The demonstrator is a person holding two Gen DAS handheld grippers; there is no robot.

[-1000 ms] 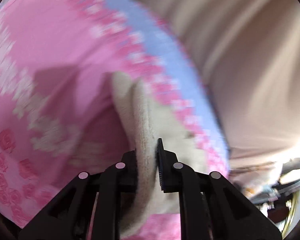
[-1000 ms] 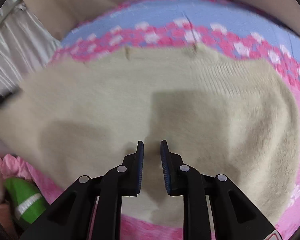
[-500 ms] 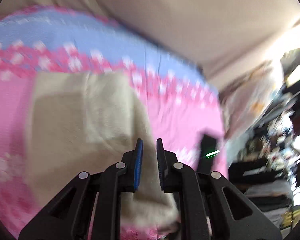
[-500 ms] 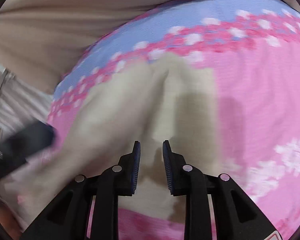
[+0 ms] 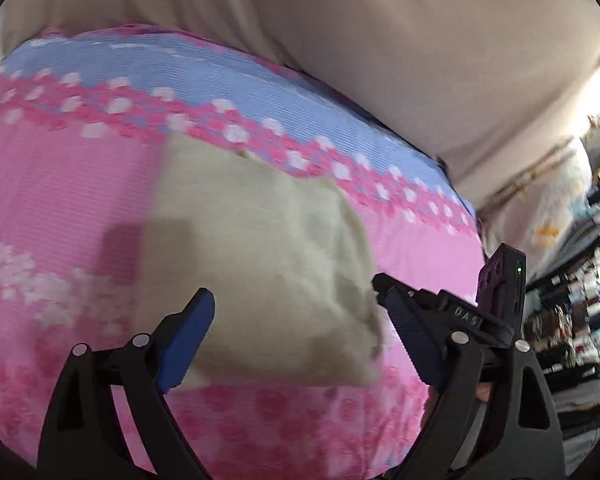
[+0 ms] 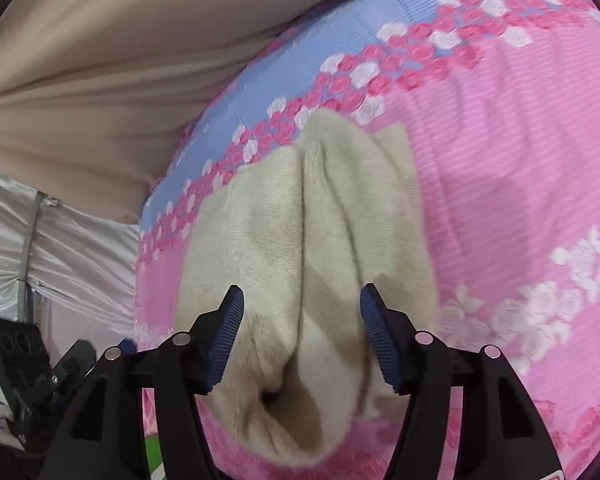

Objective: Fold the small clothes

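A beige fleecy garment [image 5: 256, 256] lies folded in a rough rectangle on the pink flowered bedspread [image 5: 52, 184]. My left gripper [image 5: 292, 296] hovers over its near edge, jaws opening wide, and neither pad touches the cloth. In the right wrist view the garment [image 6: 284, 220] shows a raised lengthwise fold running toward the camera. My right gripper [image 6: 302, 298] straddles that fold with its jaws opening; the cloth sits between the blue pads, which stand clear of it. The right gripper's black body [image 5: 504, 280] shows at the garment's right side.
The bedspread has a blue band [image 6: 340, 32] along its far edge, against a beige draped cloth [image 5: 380, 40]. Cluttered shelves [image 5: 580, 300] stand off the bed's right end. White fabric [image 6: 60, 248] hangs at the left, with a green item [image 6: 152, 464] low down.
Both grippers were shut on the beige garment and swung it over. Now both have opened and let go, and the garment lies folded narrower on the bedspread.
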